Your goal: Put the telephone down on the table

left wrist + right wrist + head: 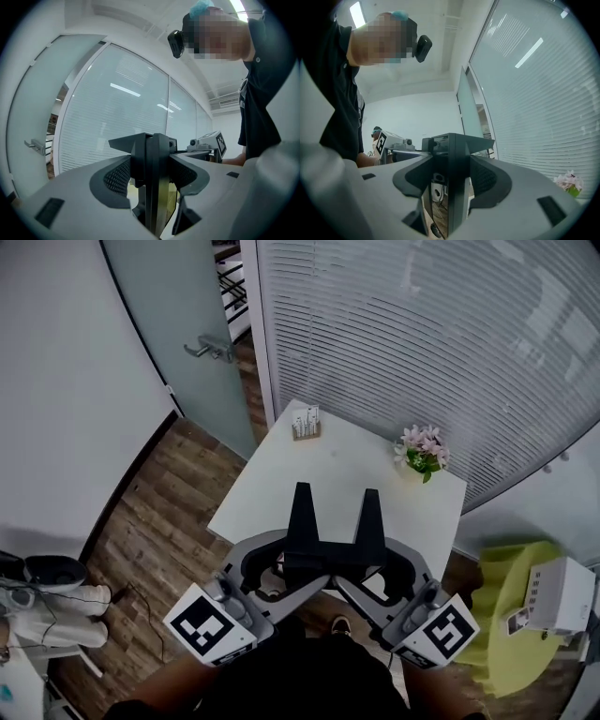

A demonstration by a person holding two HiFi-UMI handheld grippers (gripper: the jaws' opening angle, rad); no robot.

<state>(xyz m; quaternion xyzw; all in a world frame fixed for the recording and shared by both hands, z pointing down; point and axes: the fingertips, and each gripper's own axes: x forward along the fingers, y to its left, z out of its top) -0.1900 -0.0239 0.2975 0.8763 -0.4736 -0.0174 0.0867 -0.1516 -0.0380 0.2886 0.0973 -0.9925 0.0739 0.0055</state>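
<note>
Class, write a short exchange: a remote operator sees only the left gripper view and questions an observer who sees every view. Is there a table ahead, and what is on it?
Operator: I see only a glass wall and my left hand-held gripper, jaws together. Is a table ahead?
Observer: Yes. The head view shows a white table below and just beyond the raised jaws.
Operator: Anything on it?
Observer: A small bunch of flowers near the far right edge and a small holder at the far corner. No telephone shows in any view.
</note>
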